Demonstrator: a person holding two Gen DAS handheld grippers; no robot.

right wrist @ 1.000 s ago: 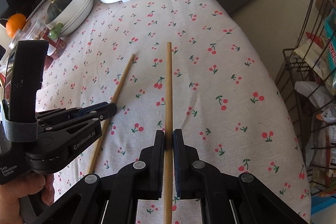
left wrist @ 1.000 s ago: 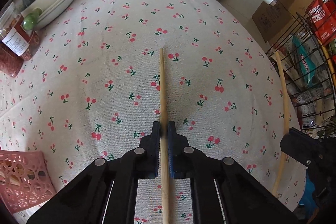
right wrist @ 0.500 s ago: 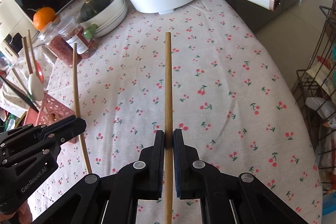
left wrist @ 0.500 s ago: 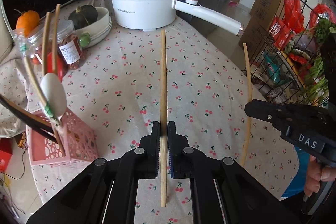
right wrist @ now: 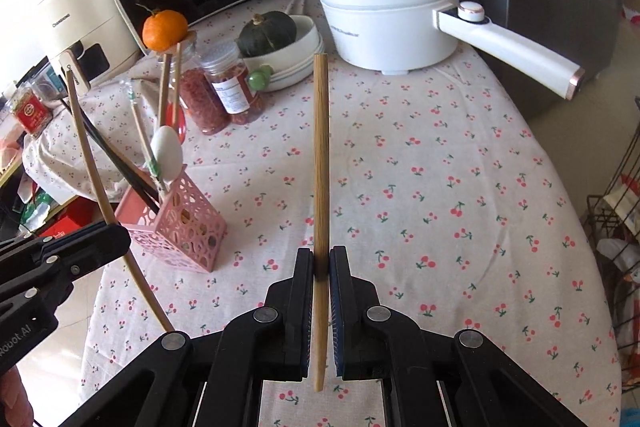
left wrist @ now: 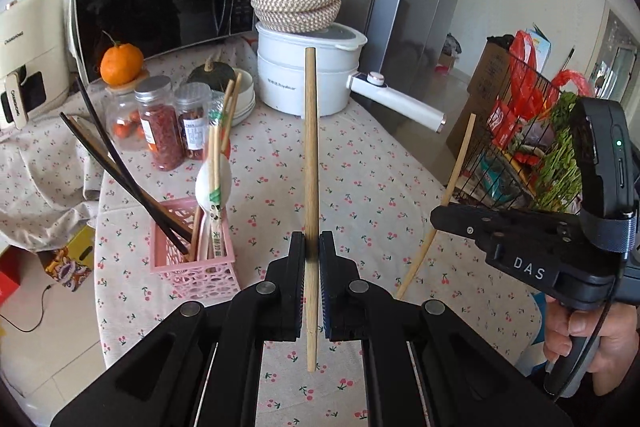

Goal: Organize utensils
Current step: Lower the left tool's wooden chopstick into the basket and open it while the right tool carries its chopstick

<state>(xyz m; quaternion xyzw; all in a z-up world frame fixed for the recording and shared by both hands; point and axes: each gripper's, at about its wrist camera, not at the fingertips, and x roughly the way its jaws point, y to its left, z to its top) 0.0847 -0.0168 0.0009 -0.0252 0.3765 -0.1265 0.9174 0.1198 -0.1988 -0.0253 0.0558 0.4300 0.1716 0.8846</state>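
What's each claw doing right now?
Left claw: shut on a wooden chopstick.
Right claw: shut on the other wooden chopstick.

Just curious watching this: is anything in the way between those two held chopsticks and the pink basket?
No obstacle on the bare cloth between. But the pink basket already holds black chopsticks and a white spoon leaning across its opening.

My black two-finger left gripper (left wrist: 311,247) is clamped tight, angled downward above the surface. My matching right gripper (right wrist: 321,261) is clamped likewise, also tilted down, just beside it, with my bare right hand (left wrist: 580,327) wrapped around its grip.
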